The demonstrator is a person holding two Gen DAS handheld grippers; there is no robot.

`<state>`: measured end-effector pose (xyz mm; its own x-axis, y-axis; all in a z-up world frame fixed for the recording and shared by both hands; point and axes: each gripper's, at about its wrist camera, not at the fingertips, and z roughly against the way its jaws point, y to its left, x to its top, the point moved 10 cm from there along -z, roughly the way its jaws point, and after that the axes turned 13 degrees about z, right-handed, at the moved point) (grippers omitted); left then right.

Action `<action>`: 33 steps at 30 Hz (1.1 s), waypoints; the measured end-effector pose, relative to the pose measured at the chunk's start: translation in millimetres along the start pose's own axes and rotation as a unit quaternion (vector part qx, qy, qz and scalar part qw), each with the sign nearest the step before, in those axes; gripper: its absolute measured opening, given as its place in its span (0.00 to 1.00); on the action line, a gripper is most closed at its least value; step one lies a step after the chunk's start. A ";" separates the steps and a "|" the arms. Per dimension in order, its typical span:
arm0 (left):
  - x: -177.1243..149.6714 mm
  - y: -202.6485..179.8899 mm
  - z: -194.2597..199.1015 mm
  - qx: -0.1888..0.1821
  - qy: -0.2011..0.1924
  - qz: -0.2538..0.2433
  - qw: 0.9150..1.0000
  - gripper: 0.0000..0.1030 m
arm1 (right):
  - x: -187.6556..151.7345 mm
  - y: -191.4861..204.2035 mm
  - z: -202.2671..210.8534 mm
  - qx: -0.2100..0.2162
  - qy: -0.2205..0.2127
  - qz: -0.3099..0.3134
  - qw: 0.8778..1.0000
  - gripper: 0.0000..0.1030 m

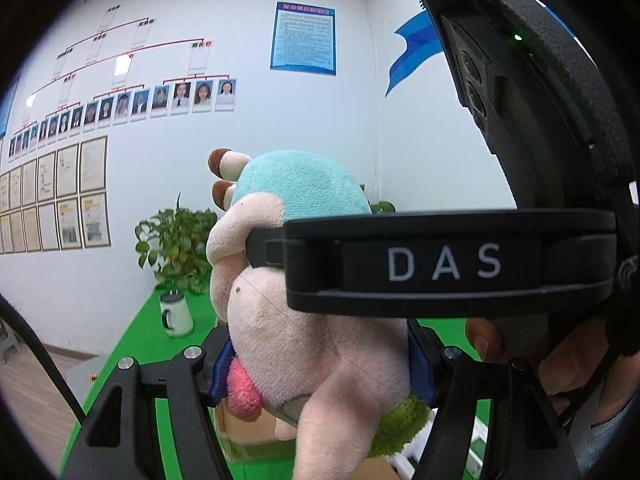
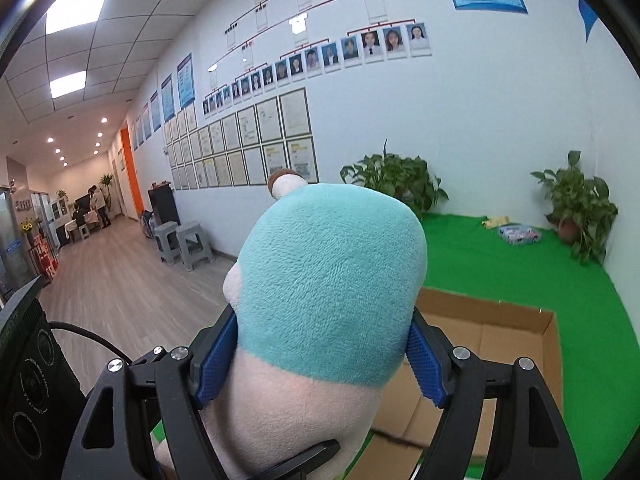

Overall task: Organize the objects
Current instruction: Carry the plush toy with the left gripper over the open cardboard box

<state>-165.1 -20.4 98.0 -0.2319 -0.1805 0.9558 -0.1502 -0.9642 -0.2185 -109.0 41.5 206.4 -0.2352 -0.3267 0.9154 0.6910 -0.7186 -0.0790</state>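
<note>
A white wall carries a chart of portrait photos joined by red lines, rows of framed certificates below it, and a blue poster. Two grey plastic stools stand on the wood-look floor beside the wall. Down the corridor, people stand at a table.

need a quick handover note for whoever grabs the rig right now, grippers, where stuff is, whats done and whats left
Left gripper: shut on the plush toy, blue pads pressing its pale lower part.
Right gripper: shut on the same plush toy, pads on both sides of its teal head.
The toy is held in the air by both grippers, above the green table.
The open cardboard box sits on the table just beyond and below the toy.
A mug and a small packet also sit on the table.
Done: toy picked up. Left: probably set it in the box, then release.
</note>
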 end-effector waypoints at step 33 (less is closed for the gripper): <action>-113.9 112.2 -142.8 0.076 0.237 0.075 0.966 0.65 | -132.8 -103.3 -350.3 0.119 0.166 -0.121 0.971 0.69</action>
<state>-292.8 -80.3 -63.5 -0.6593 -0.2467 0.7102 0.0539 -0.9577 -0.2826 -388.6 -56.0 -45.3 -0.5903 -0.3739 0.7154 0.7172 -0.6496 0.2522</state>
